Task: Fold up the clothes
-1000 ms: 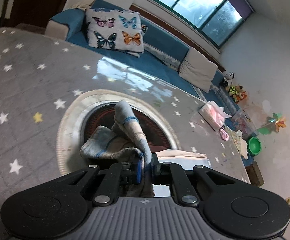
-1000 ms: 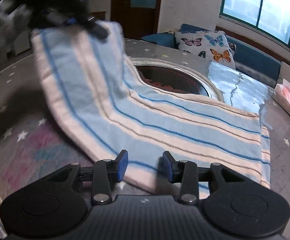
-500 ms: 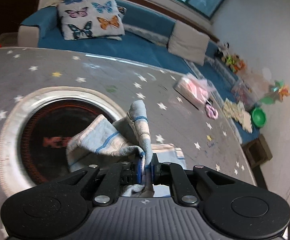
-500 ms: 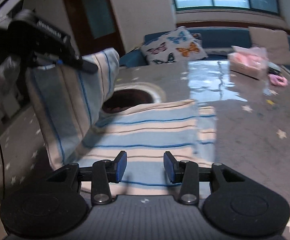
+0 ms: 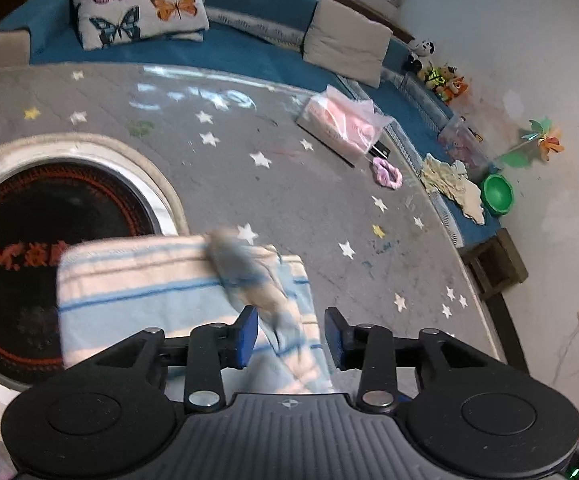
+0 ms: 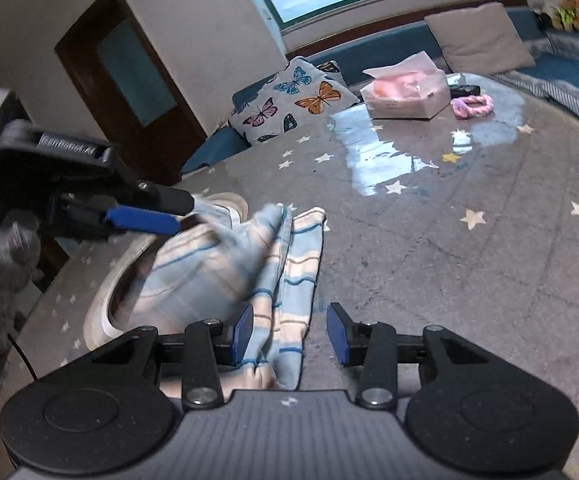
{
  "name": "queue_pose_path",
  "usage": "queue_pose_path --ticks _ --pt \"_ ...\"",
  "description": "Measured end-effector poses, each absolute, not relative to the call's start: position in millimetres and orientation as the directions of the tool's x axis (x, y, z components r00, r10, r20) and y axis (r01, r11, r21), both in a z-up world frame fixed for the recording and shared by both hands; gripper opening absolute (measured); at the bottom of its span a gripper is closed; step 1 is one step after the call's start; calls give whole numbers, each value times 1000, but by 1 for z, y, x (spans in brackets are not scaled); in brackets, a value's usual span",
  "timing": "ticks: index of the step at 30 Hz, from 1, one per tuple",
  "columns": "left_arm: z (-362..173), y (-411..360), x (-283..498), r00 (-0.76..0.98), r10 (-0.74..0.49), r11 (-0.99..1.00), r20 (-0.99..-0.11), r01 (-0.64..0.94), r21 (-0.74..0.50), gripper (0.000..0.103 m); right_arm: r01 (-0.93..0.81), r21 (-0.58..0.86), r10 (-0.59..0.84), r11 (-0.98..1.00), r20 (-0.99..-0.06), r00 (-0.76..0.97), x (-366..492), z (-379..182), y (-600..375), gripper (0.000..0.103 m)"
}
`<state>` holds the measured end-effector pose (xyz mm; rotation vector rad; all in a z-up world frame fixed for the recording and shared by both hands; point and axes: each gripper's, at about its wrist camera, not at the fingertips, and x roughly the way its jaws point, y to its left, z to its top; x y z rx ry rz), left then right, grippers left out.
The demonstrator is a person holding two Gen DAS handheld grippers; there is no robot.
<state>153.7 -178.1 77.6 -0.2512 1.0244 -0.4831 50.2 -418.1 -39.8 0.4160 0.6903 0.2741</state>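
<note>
Striped towel (image 5: pixel 161 280) folded on the star-patterned table (image 5: pixel 309 200), partly over the round inset (image 5: pixel 89 152).
Left gripper (image 5: pixel 289 334) and right gripper (image 6: pixel 289 334) are both seen with jaws apart, nothing clamped.

The striped cloth (image 5: pixel 137 280) between the left gripper (image 5: pixel 290 334) fingers looks soft, napped terry. Beyond it the star-printed table cover (image 5: pixel 309 208) is smooth and glossy (window glare shows on it). The right gripper (image 6: pixel 289 334) is matt black plastic, blue-padded.
</note>
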Motion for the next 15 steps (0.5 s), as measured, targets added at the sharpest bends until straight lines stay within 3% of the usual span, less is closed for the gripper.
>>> queue_pose_path --ticks 6,15 --pt "87 -150 145 477 -443 896 -759 264 -357 49 -156 523 456 838 -513 727 65 -34 -419 41" --pt "63 -94 123 504 -312 949 -805 195 -246 63 -198 422 430 885 -575 696 118 -46 -387 42"
